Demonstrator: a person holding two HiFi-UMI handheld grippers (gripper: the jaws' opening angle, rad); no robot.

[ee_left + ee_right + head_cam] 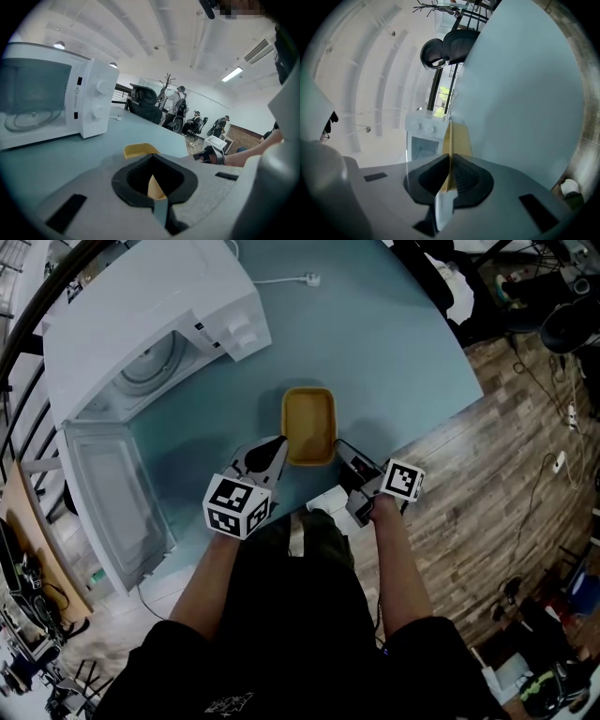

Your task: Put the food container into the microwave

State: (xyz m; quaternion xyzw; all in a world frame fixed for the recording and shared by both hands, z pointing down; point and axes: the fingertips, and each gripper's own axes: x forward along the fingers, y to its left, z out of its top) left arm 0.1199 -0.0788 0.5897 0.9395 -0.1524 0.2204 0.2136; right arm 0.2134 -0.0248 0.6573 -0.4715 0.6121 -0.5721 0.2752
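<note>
The yellow food container (307, 423) sits on the blue-grey table (394, 352) close to its near edge. My left gripper (277, 451) is shut on the container's left near rim. In the left gripper view a yellow wedge of the container (140, 150) shows between the closed jaws of that gripper (157, 190). My right gripper (342, 454) is shut on the right near rim, and the container wall (459, 140) runs edge-on through that gripper (449, 180). The white microwave (141, 343) stands at the table's far left with its cavity exposed.
The microwave door (108, 502) hangs open toward me, left of the left gripper. A white plug and cord (309, 279) lie at the table's far side. Wooden floor (487, 484) lies off the table's right edge. Chairs and seated people (194, 124) are beyond the table.
</note>
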